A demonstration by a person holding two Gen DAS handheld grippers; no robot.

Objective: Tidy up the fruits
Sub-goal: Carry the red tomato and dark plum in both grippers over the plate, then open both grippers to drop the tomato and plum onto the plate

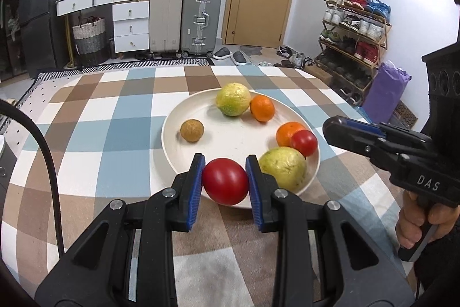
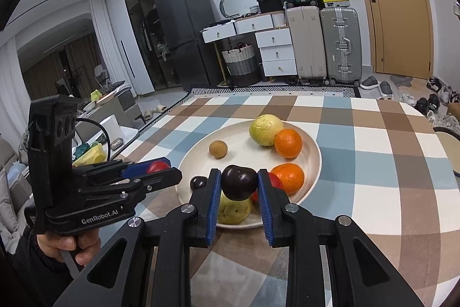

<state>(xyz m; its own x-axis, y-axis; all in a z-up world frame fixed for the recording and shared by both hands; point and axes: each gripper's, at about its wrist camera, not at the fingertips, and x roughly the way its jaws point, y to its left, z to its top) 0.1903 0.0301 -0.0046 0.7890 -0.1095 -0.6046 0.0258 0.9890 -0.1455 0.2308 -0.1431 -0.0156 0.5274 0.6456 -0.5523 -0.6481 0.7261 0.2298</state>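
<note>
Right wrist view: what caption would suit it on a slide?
Right hand-held gripper shut on a dark plum above a plate of fruit on a checked tablecloth.

The tomato point(image 1: 225, 181) is smooth and glossy, the plum point(image 2: 239, 182) dark with a soft sheen. The guavas point(image 1: 233, 99) look dull and pitted, the oranges point(image 2: 288, 143) finely dimpled. The plate point(image 1: 238, 140) is matt cream. A checked cloth point(image 1: 115, 117) covers the desk. The tongs point(image 1: 225, 163) are matt black plastic with ribbed blue pads point(image 1: 197, 186).
</note>
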